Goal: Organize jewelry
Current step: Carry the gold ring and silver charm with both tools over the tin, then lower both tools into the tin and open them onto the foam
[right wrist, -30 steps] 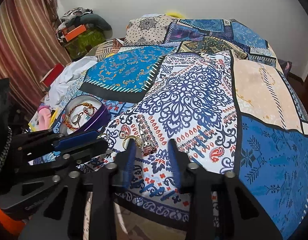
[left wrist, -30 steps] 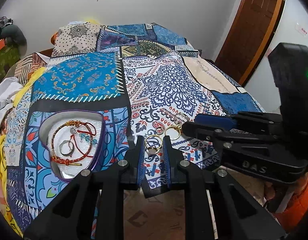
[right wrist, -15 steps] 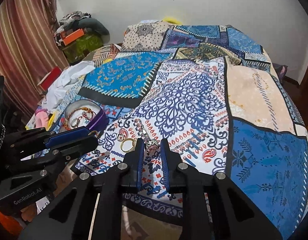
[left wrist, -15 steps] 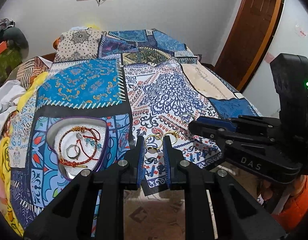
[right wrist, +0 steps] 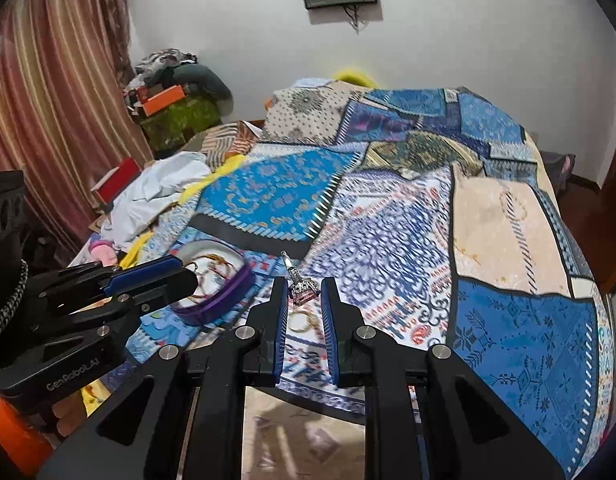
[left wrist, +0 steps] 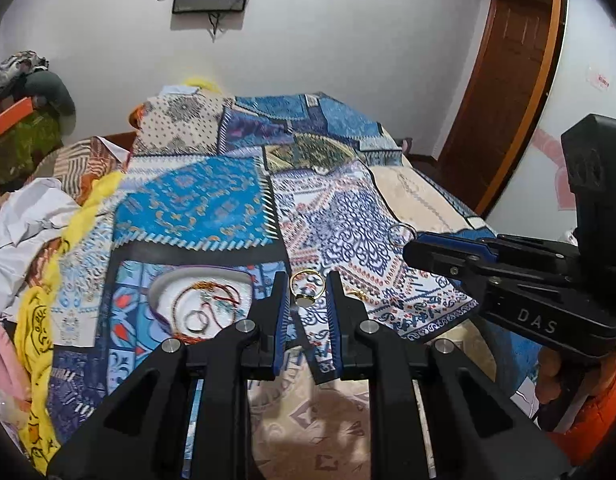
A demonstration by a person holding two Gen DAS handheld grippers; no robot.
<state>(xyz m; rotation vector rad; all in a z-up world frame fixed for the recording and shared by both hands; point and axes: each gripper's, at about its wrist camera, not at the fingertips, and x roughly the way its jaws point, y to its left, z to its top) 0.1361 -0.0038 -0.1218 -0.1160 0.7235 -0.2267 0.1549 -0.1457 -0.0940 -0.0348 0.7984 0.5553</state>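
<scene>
Jewelry: left tool (left wrist: pixel 307 280) nearly closed, pinching a gold ring (left wrist: pixel 304 301). Right tool (right wrist: pixel 304 282) jaws have just been closing, silver charm (right wrist: pixel 304 294) between them, gripped. Both are above the bed (left wrist: pixel 196 208). Carry over the purple-rimmed dish (right wrist: pixel 228 296), lower, then release. Markings: "DAS", "GenRobot.AI".

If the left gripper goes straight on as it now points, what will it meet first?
Most likely the patterned bedspread, since the left gripper tilts downward; the purple tray lies left of that line.
</scene>
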